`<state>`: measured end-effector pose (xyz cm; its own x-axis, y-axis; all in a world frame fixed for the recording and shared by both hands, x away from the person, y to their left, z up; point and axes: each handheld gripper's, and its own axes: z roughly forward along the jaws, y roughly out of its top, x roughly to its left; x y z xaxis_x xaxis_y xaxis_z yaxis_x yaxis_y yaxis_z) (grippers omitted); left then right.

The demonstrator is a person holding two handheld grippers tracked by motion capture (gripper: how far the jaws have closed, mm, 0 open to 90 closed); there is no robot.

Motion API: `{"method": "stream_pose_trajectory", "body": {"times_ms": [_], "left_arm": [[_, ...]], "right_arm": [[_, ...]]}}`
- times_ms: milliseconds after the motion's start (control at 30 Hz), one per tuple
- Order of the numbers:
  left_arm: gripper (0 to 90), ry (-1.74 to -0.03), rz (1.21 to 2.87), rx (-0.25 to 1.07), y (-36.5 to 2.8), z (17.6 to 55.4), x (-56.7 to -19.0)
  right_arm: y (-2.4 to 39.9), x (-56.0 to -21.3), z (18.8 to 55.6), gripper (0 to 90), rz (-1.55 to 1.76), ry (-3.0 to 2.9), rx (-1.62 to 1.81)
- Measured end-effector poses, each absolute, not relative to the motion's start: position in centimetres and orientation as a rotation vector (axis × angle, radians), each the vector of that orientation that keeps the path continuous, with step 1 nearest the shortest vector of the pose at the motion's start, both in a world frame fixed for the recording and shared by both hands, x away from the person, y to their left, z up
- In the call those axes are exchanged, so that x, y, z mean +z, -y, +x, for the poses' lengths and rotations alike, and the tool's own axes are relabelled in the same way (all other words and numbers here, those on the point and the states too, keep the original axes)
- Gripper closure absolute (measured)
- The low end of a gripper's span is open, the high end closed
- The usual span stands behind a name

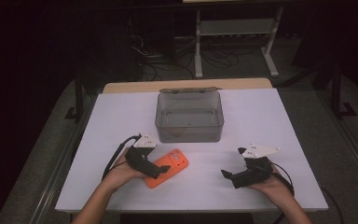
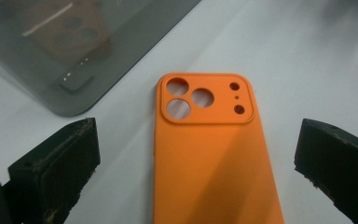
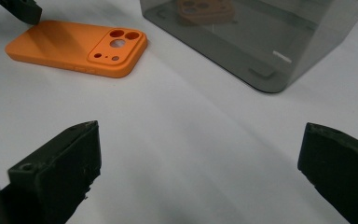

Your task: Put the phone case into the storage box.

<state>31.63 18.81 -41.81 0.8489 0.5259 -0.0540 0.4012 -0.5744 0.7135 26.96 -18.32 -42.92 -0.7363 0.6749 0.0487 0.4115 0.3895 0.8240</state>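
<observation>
I'm working in a dim lab: a white-covered tabletop [image 1: 261, 121], tangled cables [image 1: 168, 58] and a metal equipment stand [image 1: 235, 32] behind.

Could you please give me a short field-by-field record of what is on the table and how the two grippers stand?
surface: white table
case: orange phone case, lying flat, camera cutouts facing up
box: clear grey box, open top, behind the case
left gripper: jaws open, one on each side of the case, not touching it
right gripper: jaws open over bare table, apart from case and box
hands: left hand and right hand each hold a gripper
</observation>
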Motion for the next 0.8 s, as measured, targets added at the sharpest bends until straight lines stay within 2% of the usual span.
{"method": "stream_pose_trajectory", "body": {"times_ms": [800], "left_arm": [[0.0, -0.71, 2.292, 0.168, -19.5, 30.9, -43.1]], "right_arm": [[18.3, -42.9, 27.0, 0.0, 0.954, -2.354, 1.271]]}}
